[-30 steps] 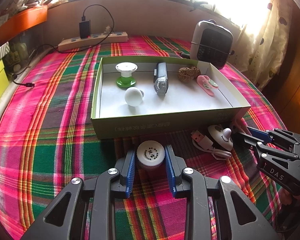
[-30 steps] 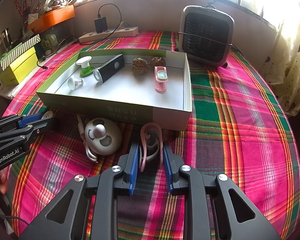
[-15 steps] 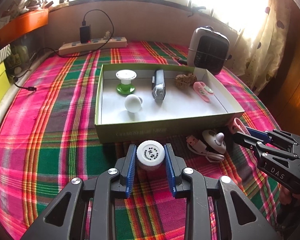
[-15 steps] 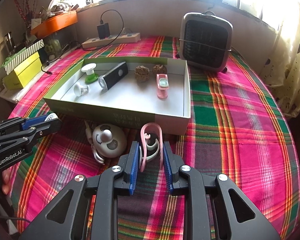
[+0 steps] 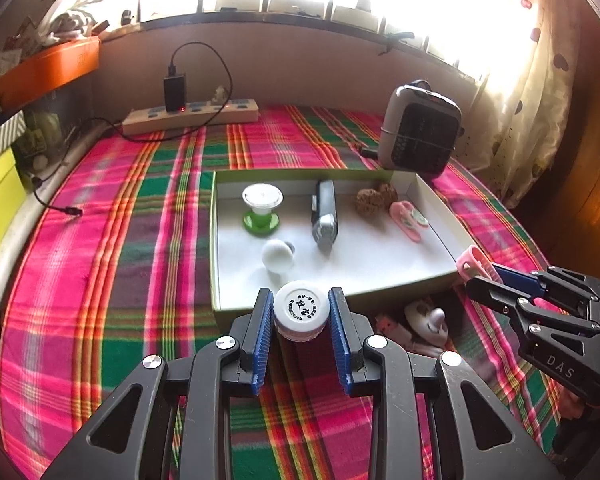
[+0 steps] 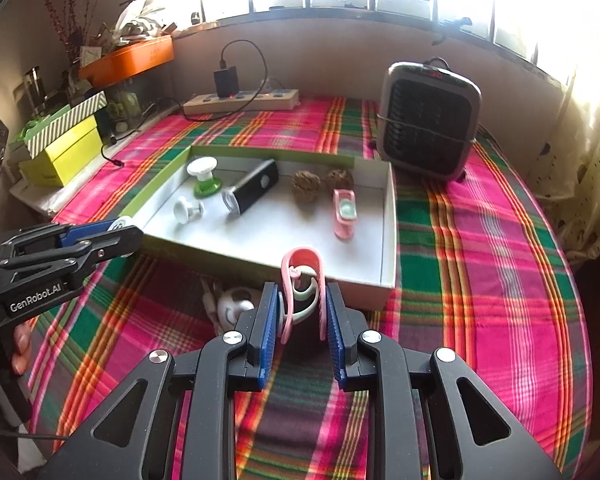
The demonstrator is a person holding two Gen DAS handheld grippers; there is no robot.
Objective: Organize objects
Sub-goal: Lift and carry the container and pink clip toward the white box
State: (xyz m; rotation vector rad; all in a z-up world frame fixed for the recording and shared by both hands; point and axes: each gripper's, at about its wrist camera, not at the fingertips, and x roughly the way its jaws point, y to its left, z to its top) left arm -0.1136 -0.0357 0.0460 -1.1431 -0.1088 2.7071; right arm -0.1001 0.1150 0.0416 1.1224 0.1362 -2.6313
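Observation:
My left gripper (image 5: 301, 314) is shut on a small white-capped jar (image 5: 301, 308) and holds it above the near wall of the green box (image 5: 216, 280). My right gripper (image 6: 302, 308) is shut on a pink clip (image 6: 302, 276), lifted near the box's front wall (image 6: 340, 280). Inside the box lie a green-and-white spool (image 5: 261, 210), a white knob (image 5: 277, 256), a black device (image 5: 324, 216), two walnuts (image 5: 370, 200) and a pink gadget (image 5: 408, 218). A white round charger with cable (image 5: 424, 318) lies on the cloth in front of the box.
A plaid cloth (image 5: 120, 260) covers the table. A small heater (image 5: 420, 130) stands behind the box at the right. A power strip (image 5: 192, 116) with a plugged charger lies at the back. Yellow and striped boxes (image 6: 64, 144) stand at the left edge.
Both grippers have risen and moved forward with their objects. The jar is now over the box's near wall, and the pink clip is higher by the box front.

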